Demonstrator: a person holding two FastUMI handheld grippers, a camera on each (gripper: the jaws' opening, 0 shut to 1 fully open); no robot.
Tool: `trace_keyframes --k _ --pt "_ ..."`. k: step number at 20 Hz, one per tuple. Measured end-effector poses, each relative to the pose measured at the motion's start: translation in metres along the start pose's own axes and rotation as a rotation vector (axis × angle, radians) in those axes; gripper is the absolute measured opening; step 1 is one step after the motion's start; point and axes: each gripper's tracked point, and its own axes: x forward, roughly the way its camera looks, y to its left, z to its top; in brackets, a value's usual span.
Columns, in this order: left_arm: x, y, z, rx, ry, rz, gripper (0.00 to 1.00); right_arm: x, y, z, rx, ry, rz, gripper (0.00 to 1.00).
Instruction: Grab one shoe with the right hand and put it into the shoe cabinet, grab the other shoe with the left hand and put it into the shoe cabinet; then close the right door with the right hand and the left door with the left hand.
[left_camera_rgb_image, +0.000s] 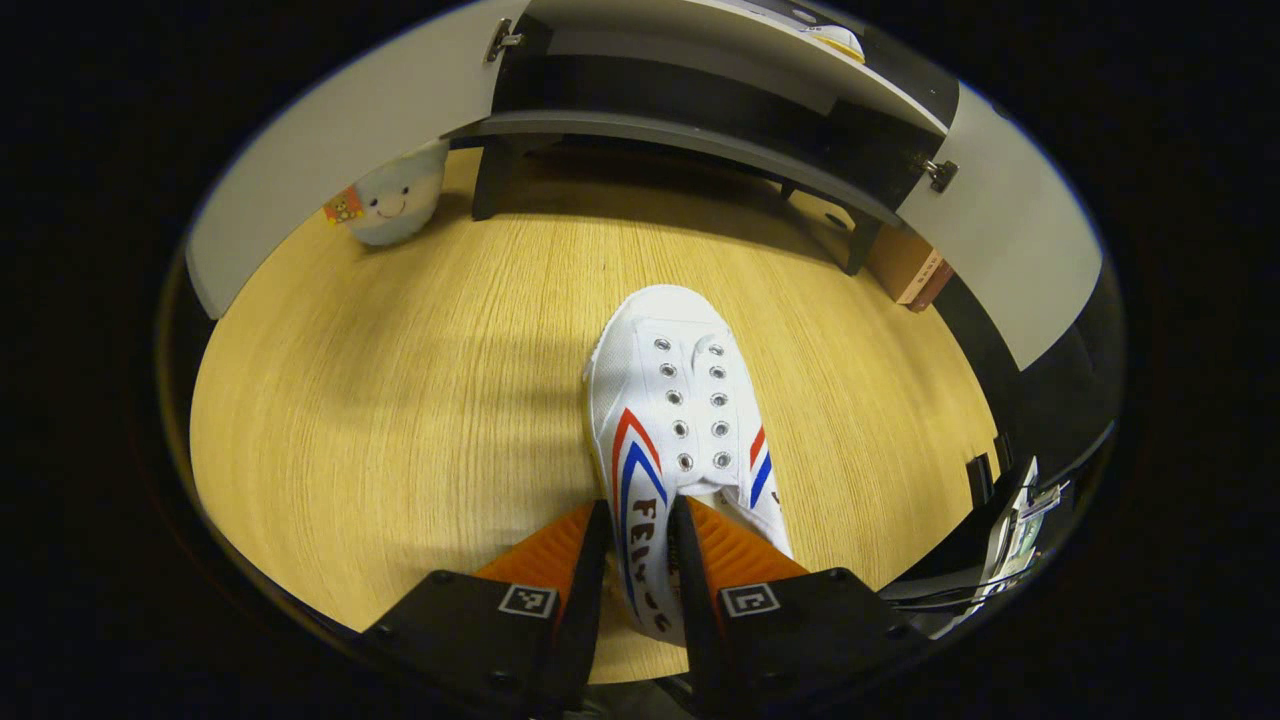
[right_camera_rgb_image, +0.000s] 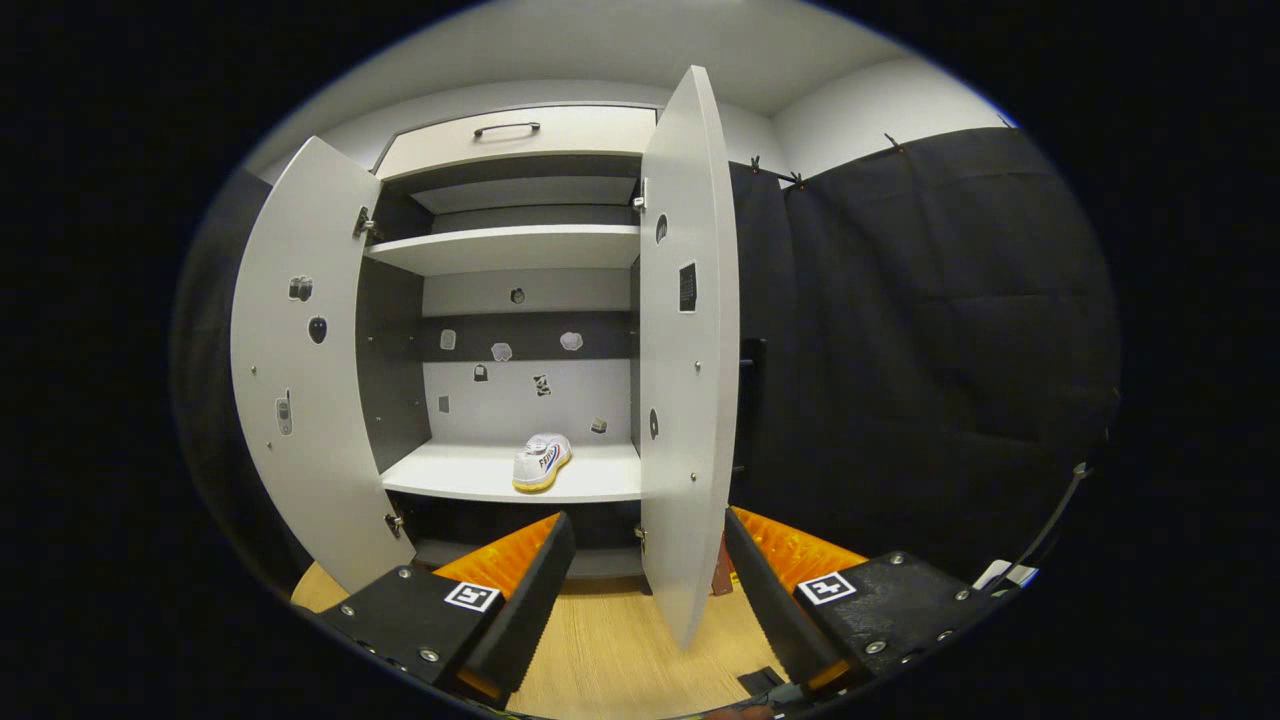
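Floor shoe (left_camera_rgb_image: 680, 420); shelf shoe (right_camera_rgb_image: 541, 461).

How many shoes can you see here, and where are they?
2. One white shoe is over the wooden floor, its side pinched in the left claw. The other shoe sits on the cabinet's lower shelf. None seem hidden.

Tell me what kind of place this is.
Likely a staged home entryway in a recording booth: a shoe cabinet with both doors open and a white sneaker on its shelf, wood-look flooring, and black cloth hung as a wall.
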Motion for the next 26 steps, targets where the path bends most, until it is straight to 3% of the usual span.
trace_keyframes --k 3,4,5,8,14,19,26 --pt "0.013 0.013 0.009 -0.082 -0.017 0.0 0.12 0.0 0.007 0.002 0.001 -0.006 0.017 0.92" --pt "0.006 0.019 0.005 -0.103 -0.031 -0.005 0.07 0.0 0.009 0.002 -0.002 -0.008 0.021 0.92" --pt "-0.002 0.022 0.004 -0.12 -0.029 -0.002 0.07 0.0 0.01 0.003 -0.007 -0.008 0.024 0.92" --pt "-0.038 0.007 0.03 -0.162 -0.087 -0.133 0.06 0.001 0.012 0.006 -0.006 -0.018 0.023 0.93" --pt "-0.149 0.018 0.135 -0.084 -0.22 -0.192 0.06 0.001 0.02 0.016 0.028 -0.052 0.034 0.92" --pt "-0.236 0.033 0.231 -0.022 -0.331 -0.202 0.06 0.002 0.021 0.029 0.035 -0.09 0.029 0.92" --pt "-0.272 -0.003 0.326 -0.004 -0.479 -0.203 0.06 0.005 0.002 0.043 0.011 -0.137 -0.031 0.93"
